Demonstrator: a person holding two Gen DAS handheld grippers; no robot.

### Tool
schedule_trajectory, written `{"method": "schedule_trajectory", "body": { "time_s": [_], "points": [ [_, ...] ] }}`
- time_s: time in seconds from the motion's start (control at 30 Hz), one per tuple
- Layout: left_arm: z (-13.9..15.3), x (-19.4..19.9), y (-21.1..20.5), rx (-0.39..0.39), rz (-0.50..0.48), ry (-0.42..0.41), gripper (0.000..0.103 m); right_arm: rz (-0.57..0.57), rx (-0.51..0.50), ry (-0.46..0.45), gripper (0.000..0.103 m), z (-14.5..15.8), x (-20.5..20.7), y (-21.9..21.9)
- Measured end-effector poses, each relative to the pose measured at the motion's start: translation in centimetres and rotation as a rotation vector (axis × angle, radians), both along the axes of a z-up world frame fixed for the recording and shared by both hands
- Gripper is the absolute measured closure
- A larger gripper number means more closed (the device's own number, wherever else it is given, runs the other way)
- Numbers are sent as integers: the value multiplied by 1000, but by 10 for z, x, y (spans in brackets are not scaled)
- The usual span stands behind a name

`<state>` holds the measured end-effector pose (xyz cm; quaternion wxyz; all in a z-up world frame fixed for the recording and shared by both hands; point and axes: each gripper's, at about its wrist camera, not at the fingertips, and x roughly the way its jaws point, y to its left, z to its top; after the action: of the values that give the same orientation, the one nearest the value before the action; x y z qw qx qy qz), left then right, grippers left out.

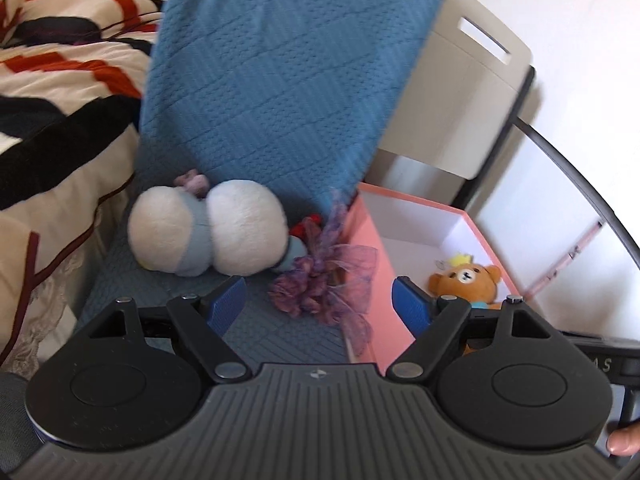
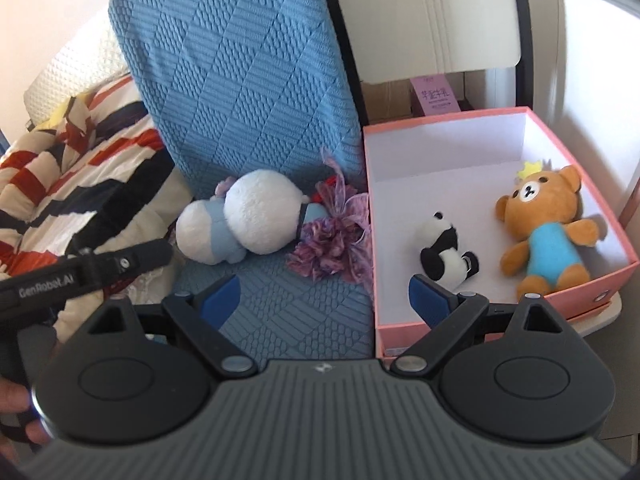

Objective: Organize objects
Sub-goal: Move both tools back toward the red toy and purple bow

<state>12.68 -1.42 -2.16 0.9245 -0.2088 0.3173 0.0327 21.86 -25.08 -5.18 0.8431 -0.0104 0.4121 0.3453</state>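
Note:
A white and light-blue plush toy (image 1: 208, 228) (image 2: 244, 216) lies on its side on the blue chair seat (image 1: 276, 336) (image 2: 296, 312). A purple ribbon flower bunch (image 1: 320, 280) (image 2: 336, 240) lies beside it, against the pink box (image 1: 366, 264) (image 2: 472, 320). In the box lie a brown bear (image 1: 468, 284) (image 2: 548, 224) and a small panda (image 2: 448, 252). My left gripper (image 1: 320, 308) is open and empty, just in front of the flower bunch; it also shows in the right wrist view (image 2: 164, 254). My right gripper (image 2: 324, 300) is open and empty over the seat's front.
A striped red, black and cream quilt (image 1: 60, 92) (image 2: 80, 176) lies left of the chair. The blue chair back (image 1: 280, 72) (image 2: 240, 80) rises behind the toys. A second beige chair (image 1: 476, 76) (image 2: 440, 12) carries the box. A white wall stands at the right.

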Motion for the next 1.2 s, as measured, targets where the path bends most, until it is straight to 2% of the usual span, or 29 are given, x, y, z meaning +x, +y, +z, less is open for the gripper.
{"method": "schedule_trajectory", "body": {
  "time_s": [0.1, 0.2, 0.27, 0.37, 0.53, 0.6, 0.67, 0.83, 0.87, 0.93, 1.03, 1.2],
  "points": [
    [-12, -2, 16, 2, 35, -5, 19, 17, -8, -9, 10, -9, 0, 10],
    [-27, 4, 23, 43, 35, 10, 19, 12, 2, -10, 10, -18, 2, 15],
    [-39, 11, 25, 41, 29, 12, 19, 12, 18, -4, 10, -22, 3, 19],
    [-61, 22, 29, 2, 18, 11, 19, 9, 27, -17, 10, -29, 8, 26],
    [-100, 45, 32, -93, 3, 68, 19, 12, 53, -51, 11, -40, 20, 33],
    [-110, 54, 30, -100, -10, 96, 19, 14, 52, -62, 16, -46, 27, 38],
    [-116, 62, 28, -95, -11, 111, 19, 20, 48, -70, 27, -51, 33, 44],
    [-130, 78, 24, -84, -10, 135, 19, 18, 49, -100, 32, -64, 47, 70],
    [-132, 81, 25, -84, -4, 138, 19, 22, 46, -104, 41, -67, 50, 76],
    [-137, 86, 26, -84, 5, 139, 19, 29, 26, -104, 49, -74, 59, 90],
    [-143, 95, 28, -96, 14, 146, 20, 39, 13, -92, 55, -80, 69, 103],
    [-149, 112, 28, -135, 18, 140, 21, 70, 8, -105, 59, -83, 90, 123]
  ]
}}
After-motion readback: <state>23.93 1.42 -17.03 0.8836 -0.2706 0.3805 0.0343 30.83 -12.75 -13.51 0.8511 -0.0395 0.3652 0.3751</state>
